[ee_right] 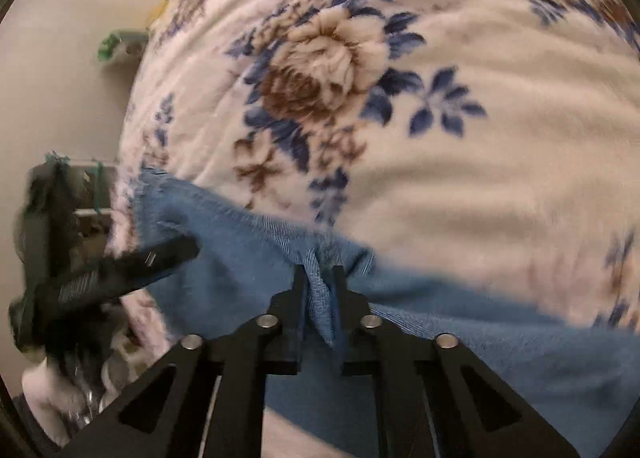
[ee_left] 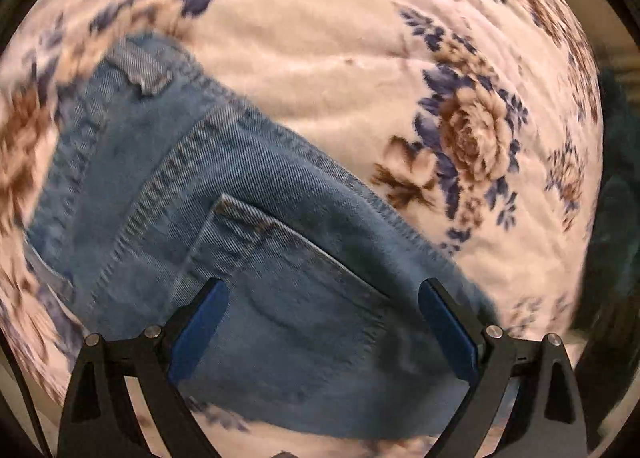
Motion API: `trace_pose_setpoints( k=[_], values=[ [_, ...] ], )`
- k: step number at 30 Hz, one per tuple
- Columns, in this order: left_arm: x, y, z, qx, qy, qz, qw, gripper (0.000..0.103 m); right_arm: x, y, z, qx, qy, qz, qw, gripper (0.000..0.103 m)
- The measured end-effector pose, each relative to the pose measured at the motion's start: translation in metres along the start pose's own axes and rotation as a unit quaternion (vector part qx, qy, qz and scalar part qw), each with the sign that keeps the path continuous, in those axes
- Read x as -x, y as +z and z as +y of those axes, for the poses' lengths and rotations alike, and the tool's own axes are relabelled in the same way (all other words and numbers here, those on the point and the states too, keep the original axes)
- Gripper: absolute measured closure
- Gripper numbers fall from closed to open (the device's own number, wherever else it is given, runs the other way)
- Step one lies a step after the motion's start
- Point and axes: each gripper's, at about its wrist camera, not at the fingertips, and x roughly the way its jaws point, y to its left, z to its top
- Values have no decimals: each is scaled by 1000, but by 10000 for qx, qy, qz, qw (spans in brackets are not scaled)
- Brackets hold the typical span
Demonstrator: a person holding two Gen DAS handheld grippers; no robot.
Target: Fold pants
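Observation:
Blue denim pants [ee_left: 256,217] lie on a floral blanket [ee_left: 340,69], back pocket and waistband showing in the left wrist view. My left gripper [ee_left: 322,290] is open, its blue-padded fingers [ee_left: 200,322] spread just above the pocket area. In the right wrist view my right gripper [ee_right: 320,274] is shut on a pinched fold of the pants [ee_right: 460,322] at their edge. The left gripper [ee_right: 120,270] shows there as a black blurred shape at the left over the denim.
The white blanket [ee_right: 460,161] with blue and brown flowers covers the bed. Its edge runs down the left in the right wrist view, with a beige floor [ee_right: 60,77] and dark clutter [ee_right: 52,217] beyond. A dark teal cloth [ee_left: 616,185] lies at the right.

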Motion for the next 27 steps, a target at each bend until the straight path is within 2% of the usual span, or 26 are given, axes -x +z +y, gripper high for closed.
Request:
trace_pose_setpoints(
  k=[3,5,7,9,10,11,12,13,14,16,17,18,20,21,22,25,27],
  values=[
    [-3,3,0,441,-239,377,9980,6,12,-33,11,-21,246,-264,9993,98],
    [-10,4,-3,619,-270,609,9959,5,18,-53,18,44,410,-345,9986,98],
    [-17,7,-8,664,-198,727,9949,6,18,-69,19,62,490,-302,9983,98],
    [-31,10,-11,607,79,851,9945,6,12,-85,18,-38,650,-273,9975,98],
    [-35,10,-9,636,136,823,9945,17,14,-89,13,-56,686,-247,9973,98],
    [-38,10,-6,634,272,760,9947,37,11,-93,9,-118,720,-231,9971,98],
    [-42,9,-4,591,328,716,9951,43,10,-95,5,-164,796,-215,9965,98],
    [-43,7,-4,561,260,683,9958,56,7,-94,3,-212,878,-181,9957,98],
    [-42,5,-6,462,205,609,9969,63,6,-91,-3,-333,990,-107,9945,98],
    [-37,0,-10,292,179,460,9984,69,8,-84,-14,-567,1198,24,9912,97],
    [-35,-1,-11,293,99,402,9987,76,10,-79,-19,-647,1311,80,9892,97],
    [-35,-3,-13,332,-12,383,9987,76,13,-73,-19,-608,1313,60,9895,95],
    [-36,-4,-13,455,-135,390,9981,76,17,-62,-17,-381,1218,226,9916,76],
    [-37,-3,-11,489,-183,410,9978,76,16,-53,-15,-315,1169,309,9922,59],
    [-38,-3,-8,521,-238,432,9974,76,13,-47,-12,-282,1156,335,9923,51],
    [-38,-2,3,554,-350,482,9967,76,1,-24,-7,-241,1108,546,9921,51],
    [-38,-3,7,538,-407,483,9965,76,-15,-10,-3,-192,1219,930,9880,51]
  ],
)
